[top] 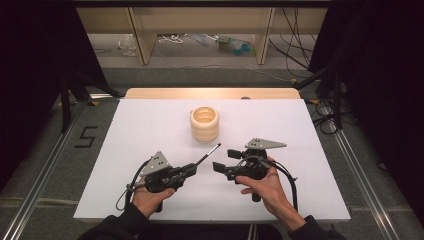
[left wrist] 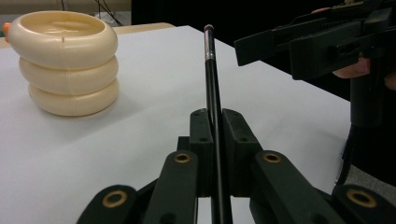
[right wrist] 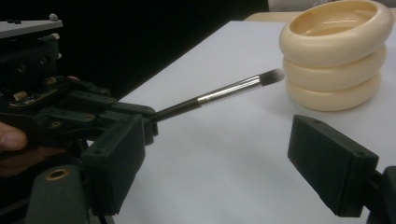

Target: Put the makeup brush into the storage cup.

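Now left gripper (top: 192, 169) clamping brush (top: 209, 153), right gripper (top: 225, 161) open

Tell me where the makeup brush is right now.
In the high view the brush is clamped in the left gripper at lower centre, its tip slanting up toward the cream ribbed holder, with the open right gripper just beside it.

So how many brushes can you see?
1. The brush is clamped in the left gripper, near the middle of the white table, its bristle tip pointing toward the cream holder. More could be hidden inside that holder.
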Motion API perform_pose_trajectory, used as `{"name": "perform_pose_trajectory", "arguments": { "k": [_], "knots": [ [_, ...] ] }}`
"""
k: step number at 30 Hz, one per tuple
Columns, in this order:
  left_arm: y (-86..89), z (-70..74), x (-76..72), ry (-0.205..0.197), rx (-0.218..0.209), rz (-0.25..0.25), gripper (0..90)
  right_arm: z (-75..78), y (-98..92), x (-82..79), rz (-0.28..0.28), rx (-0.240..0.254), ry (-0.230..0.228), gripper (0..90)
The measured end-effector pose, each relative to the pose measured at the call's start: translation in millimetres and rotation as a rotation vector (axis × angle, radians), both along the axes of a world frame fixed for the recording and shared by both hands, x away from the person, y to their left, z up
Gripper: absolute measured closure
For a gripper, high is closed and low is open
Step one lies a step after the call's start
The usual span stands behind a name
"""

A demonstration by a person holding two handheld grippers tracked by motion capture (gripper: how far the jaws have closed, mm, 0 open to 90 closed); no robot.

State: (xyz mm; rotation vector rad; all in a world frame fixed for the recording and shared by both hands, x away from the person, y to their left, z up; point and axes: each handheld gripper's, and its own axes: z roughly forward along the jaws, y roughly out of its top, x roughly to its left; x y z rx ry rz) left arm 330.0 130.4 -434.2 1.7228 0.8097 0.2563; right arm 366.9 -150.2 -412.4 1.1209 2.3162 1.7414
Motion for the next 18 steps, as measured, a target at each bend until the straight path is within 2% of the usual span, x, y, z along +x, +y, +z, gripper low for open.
{"name": "perform_pose_trajectory", "arguments": {
  "k": [1, 4, 5, 7, 8, 10, 14, 15, 18],
  "knots": [
    [0.0, 0.2, -0.2, -0.002, -0.003, 0.000, 83.3, -1.8, 1.3, 1.1, -0.005, 0.012, -0.017, 19.9],
    [0.7, -0.3, 0.4, -0.006, -0.007, 0.003, 83.3, -2.8, 3.5, 0.7, 0.002, 0.026, 0.001, 19.9],
    [1.3, -0.6, 1.3, -0.018, -0.001, -0.010, 83.3, -3.4, 4.2, 1.1, 0.004, 0.031, -0.004, 19.9],
    [0.1, -0.8, -0.3, -0.012, -0.008, 0.000, 83.3, -5.1, 6.6, 1.7, 0.005, 0.039, -0.009, 20.1],
    [0.1, -0.5, -0.2, -0.022, -0.007, -0.008, 83.3, -5.6, 8.7, 1.2, 0.007, 0.055, 0.019, 20.4],
    [-0.9, -0.3, -1.3, -0.025, -0.012, -0.008, 83.3, -6.6, 9.6, 2.4, 0.010, 0.063, 0.003, 20.4],
    [-1.9, 0.0, -2.4, -0.034, -0.012, -0.011, 83.3, -9.3, 13.5, 3.4, 0.013, 0.071, 0.024, 21.4],
    [-2.9, -0.1, -3.4, -0.022, -0.022, -0.004, 83.3, -9.3, 13.5, 3.4, 0.013, 0.071, 0.024, 21.4],
    [-4.0, -0.4, -4.0, -0.022, -0.022, -0.007, 83.3, -11.6, 16.1, 4.7, 0.014, 0.084, 0.036, 21.6]
  ]
}}
